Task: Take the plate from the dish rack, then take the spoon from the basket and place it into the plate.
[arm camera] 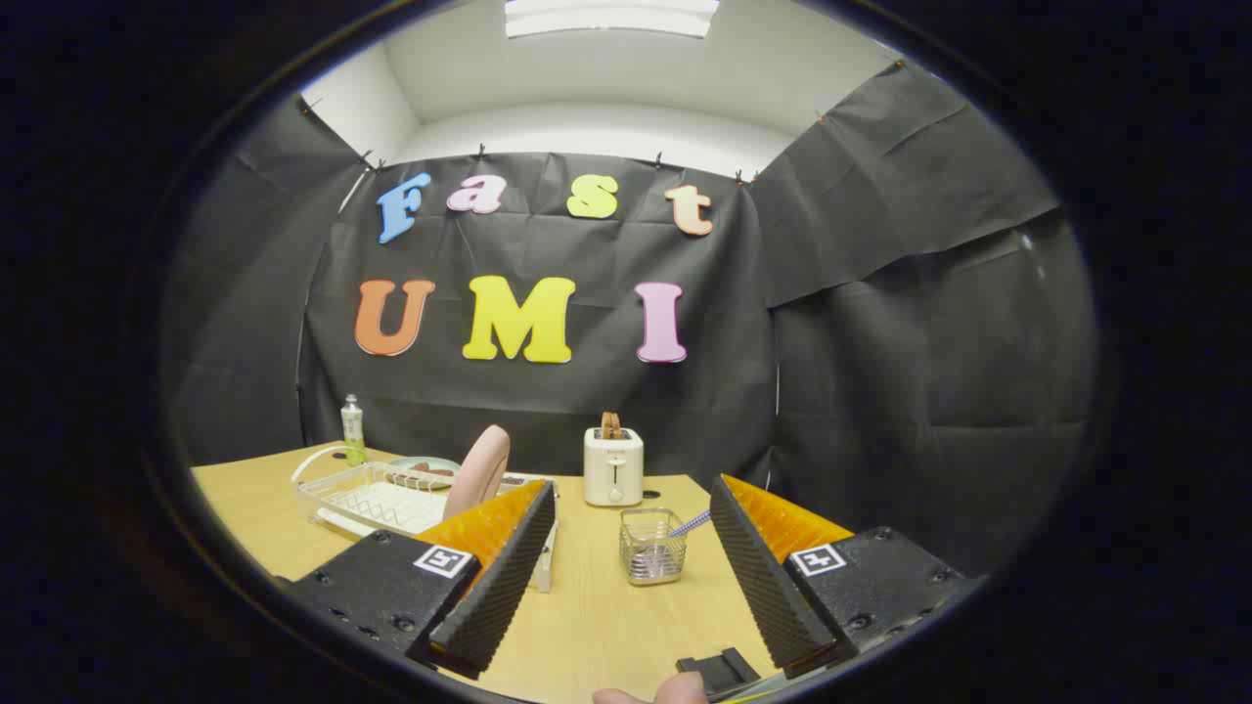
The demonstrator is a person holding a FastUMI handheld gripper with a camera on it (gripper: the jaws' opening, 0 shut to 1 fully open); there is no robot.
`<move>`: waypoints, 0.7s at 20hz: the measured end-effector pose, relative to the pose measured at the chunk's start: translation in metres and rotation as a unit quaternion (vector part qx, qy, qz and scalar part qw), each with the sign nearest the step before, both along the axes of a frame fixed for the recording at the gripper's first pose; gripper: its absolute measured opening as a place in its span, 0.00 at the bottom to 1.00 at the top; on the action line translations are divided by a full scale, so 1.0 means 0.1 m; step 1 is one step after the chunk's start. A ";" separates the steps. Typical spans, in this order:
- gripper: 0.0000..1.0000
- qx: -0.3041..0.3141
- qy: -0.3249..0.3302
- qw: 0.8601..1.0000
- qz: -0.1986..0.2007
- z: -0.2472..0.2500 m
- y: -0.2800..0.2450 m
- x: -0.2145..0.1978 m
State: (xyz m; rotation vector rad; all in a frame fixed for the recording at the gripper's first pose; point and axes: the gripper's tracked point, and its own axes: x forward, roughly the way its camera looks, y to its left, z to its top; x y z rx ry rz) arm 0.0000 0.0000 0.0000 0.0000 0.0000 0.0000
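Though jaws (636, 577) parted: one plate (477, 471), one basket (652, 546), one spoon (691, 524).

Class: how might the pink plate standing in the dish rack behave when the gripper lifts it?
The pink plate stands on edge in the dish rack, so it may tip. It looks smooth, probably slippery. The gripper is open, away from it.

Gripper (632, 567) jaws spread wide, nothing held between.

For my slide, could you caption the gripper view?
Open gripper facing the spoon's basket; pink plate upright in the dish rack.
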 end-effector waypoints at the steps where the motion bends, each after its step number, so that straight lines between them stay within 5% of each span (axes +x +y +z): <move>1: 1.00 -0.001 -0.001 1.000 -0.001 0.00 0.00 0.00; 14: 1.00 -0.002 -0.004 1.000 0.004 0.00 0.07 0.04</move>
